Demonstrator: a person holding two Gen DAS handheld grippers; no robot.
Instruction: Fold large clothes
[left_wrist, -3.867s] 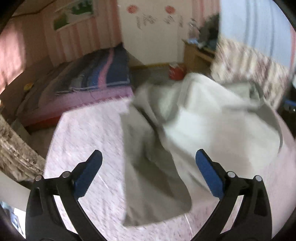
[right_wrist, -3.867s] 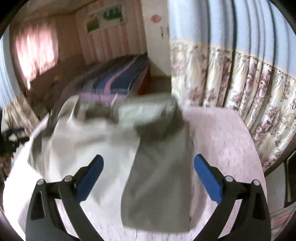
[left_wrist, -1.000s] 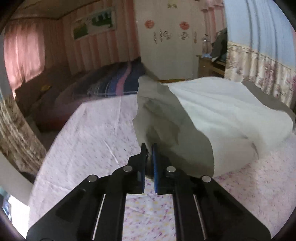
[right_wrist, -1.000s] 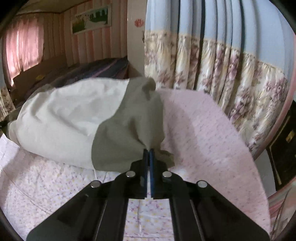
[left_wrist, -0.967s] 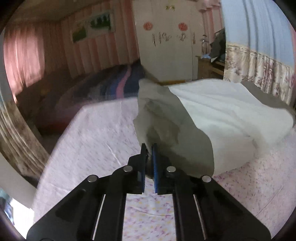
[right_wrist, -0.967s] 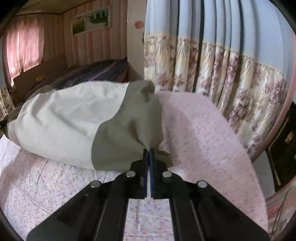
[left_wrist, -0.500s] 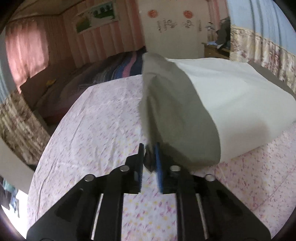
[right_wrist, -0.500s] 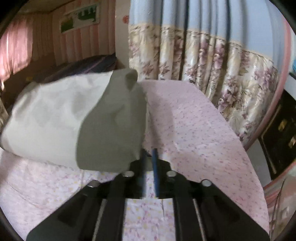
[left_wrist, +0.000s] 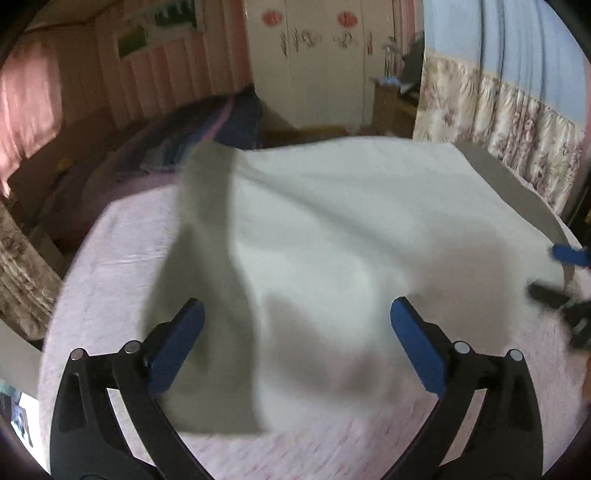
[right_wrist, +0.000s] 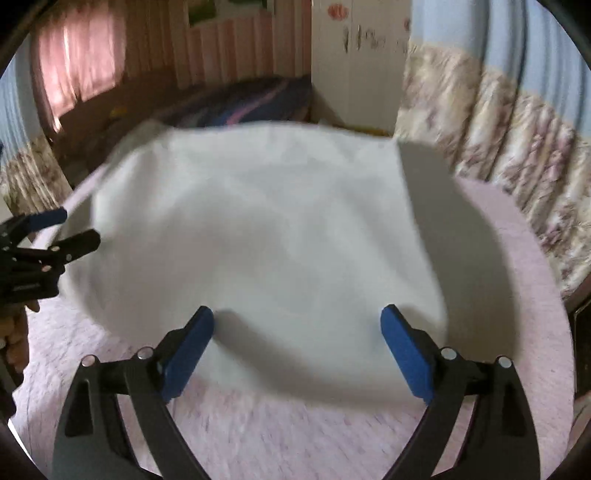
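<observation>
A large white garment with grey side panels lies spread on the pink floral bed cover. It also fills the middle of the right wrist view. My left gripper is open and empty, hovering over the garment's near edge and its grey panel. My right gripper is open and empty, just above the garment's near hem. Each gripper shows at the other view's edge: the right one at the far right, the left one at the far left. Both views are motion-blurred.
A second bed with a striped dark blanket stands beyond. A white wardrobe is at the back. Floral curtains hang along the right side. The bed cover's edge curves round on the right.
Both grippers were shut on the garment's grey corners, holding it lifted. Now both have opened and let go, and the garment has dropped flat on the bed.
</observation>
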